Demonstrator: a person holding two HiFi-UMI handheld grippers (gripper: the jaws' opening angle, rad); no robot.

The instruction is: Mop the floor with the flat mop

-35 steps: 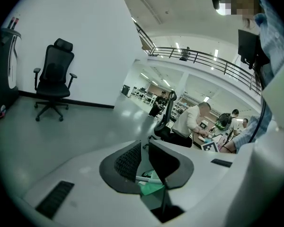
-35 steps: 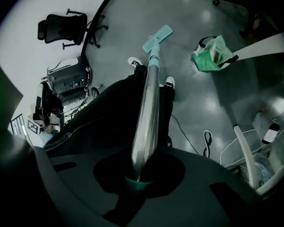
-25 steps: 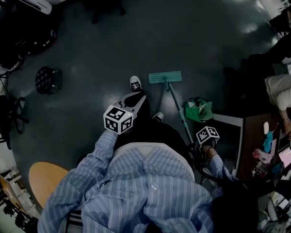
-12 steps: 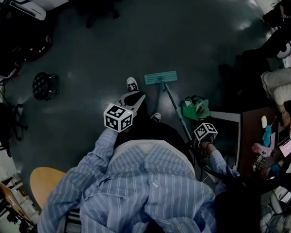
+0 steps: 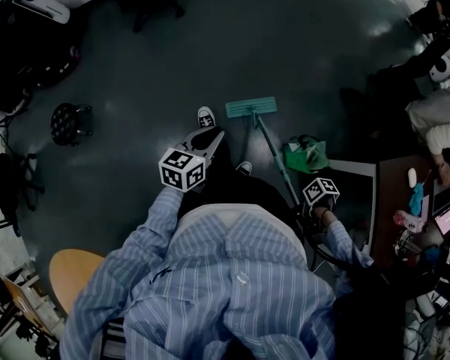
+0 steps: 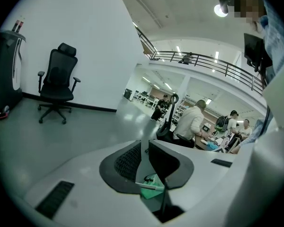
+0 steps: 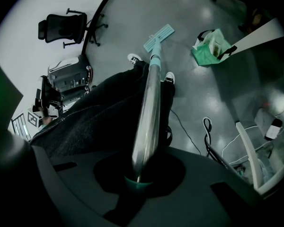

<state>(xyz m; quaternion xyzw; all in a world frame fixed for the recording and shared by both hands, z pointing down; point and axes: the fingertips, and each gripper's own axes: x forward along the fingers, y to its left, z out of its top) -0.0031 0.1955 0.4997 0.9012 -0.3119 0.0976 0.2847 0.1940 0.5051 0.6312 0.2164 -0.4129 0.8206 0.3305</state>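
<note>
The mop head (image 5: 251,108) lies on the floor (image 5: 285,43) just ahead of a shoe (image 5: 206,117). Its handle (image 5: 274,156) runs back past a bag (image 5: 306,156) on its right. A stool (image 5: 66,123) stands well left, a desk (image 5: 391,201) far right.

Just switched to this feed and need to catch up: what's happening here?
A person in a striped shirt is working a flat mop one-handed. The right hand-held gripper is clamped on the metal handle. The mop head lies flat on the dark floor beside their shoe. The left hand-held gripper is off the handle, jaws slightly apart and empty.
</note>
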